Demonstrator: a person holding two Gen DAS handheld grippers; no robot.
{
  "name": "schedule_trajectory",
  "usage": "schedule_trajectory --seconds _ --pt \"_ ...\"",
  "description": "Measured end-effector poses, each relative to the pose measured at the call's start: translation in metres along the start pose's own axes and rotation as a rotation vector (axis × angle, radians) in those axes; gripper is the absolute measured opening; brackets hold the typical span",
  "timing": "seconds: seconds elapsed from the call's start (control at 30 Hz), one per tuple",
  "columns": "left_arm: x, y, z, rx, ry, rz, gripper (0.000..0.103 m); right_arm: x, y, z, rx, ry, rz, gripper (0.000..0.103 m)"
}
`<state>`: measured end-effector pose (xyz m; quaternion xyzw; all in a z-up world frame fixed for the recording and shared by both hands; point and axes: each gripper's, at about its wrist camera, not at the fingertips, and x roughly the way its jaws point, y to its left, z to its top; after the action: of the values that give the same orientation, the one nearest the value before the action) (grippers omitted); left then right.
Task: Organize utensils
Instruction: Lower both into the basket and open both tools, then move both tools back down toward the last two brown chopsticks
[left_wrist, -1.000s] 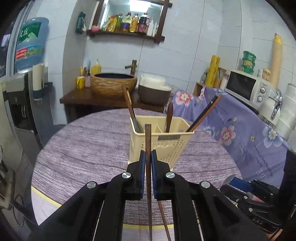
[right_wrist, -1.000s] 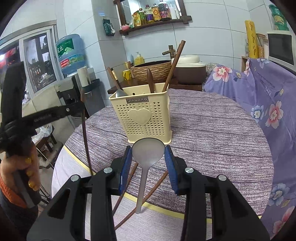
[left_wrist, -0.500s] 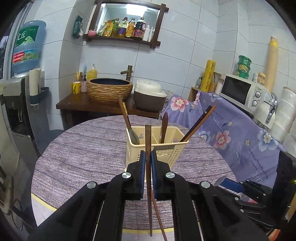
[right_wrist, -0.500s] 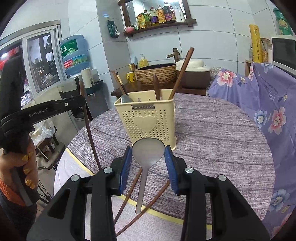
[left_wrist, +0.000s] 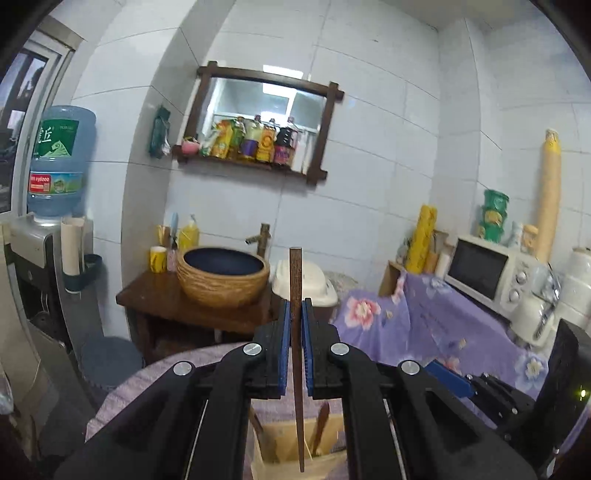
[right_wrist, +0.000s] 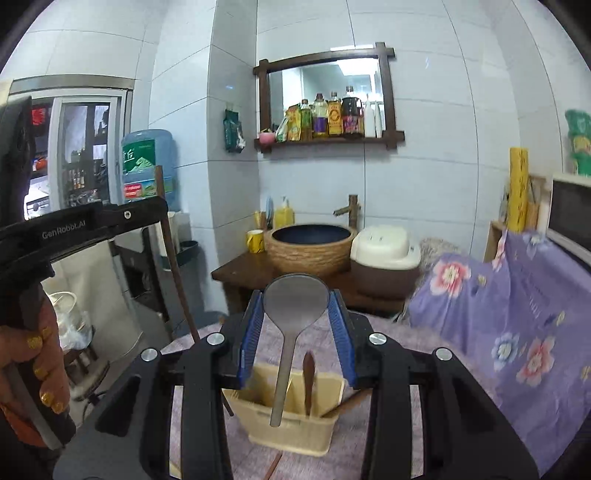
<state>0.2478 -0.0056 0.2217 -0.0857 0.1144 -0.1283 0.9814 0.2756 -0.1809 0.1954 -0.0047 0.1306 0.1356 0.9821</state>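
Observation:
My left gripper (left_wrist: 294, 317) is shut on a dark wooden chopstick (left_wrist: 296, 369) held upright, its thin tip hanging over the cream utensil basket (left_wrist: 291, 454) below. My right gripper (right_wrist: 296, 306) is shut on a metal spoon (right_wrist: 291, 317) by its bowl, handle hanging down over the same basket (right_wrist: 291, 417). The basket holds a wooden spoon (right_wrist: 308, 380) and chopsticks (right_wrist: 343, 404). The left gripper (right_wrist: 74, 229) and its chopstick (right_wrist: 173, 262) also show at the left of the right wrist view.
The basket stands on a round table with a purple cloth (right_wrist: 399, 354). Behind it is a wooden stand with a woven basin (left_wrist: 223, 280) and a rice cooker (right_wrist: 384, 251). A microwave (left_wrist: 484, 269) sits at the right on a floral cloth. A loose chopstick (right_wrist: 273, 465) lies by the basket.
Both grippers have risen and come over the basket with their utensils. The basket has dropped from mid-view to the bottom of both views.

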Motion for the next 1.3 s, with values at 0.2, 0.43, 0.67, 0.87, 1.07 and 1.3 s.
schedule_trajectory --seconds 0.2,0.43,0.67,0.87,1.07,1.3 --pt "0.030 0.004 -0.020 -0.005 0.003 0.031 0.007 0.039 0.000 -0.022 -0.022 0.029 -0.057 0.037" --pt "0.048 0.010 -0.077 0.010 0.067 0.032 0.008 0.066 0.007 -0.076 -0.063 0.094 -0.085 0.037" --pt "0.054 0.012 -0.101 0.028 0.110 0.021 0.002 0.075 0.012 -0.109 -0.066 0.141 -0.074 0.037" --pt "0.060 0.010 -0.113 0.042 0.150 0.013 0.002 0.075 0.011 -0.121 -0.069 0.148 -0.085 0.037" --pt "0.052 0.016 -0.118 0.019 0.156 0.004 0.002 0.070 0.013 -0.126 -0.087 0.136 -0.102 0.056" --pt "0.019 0.032 -0.121 -0.036 0.144 0.013 0.028 0.033 0.024 -0.132 -0.123 0.085 -0.109 0.064"
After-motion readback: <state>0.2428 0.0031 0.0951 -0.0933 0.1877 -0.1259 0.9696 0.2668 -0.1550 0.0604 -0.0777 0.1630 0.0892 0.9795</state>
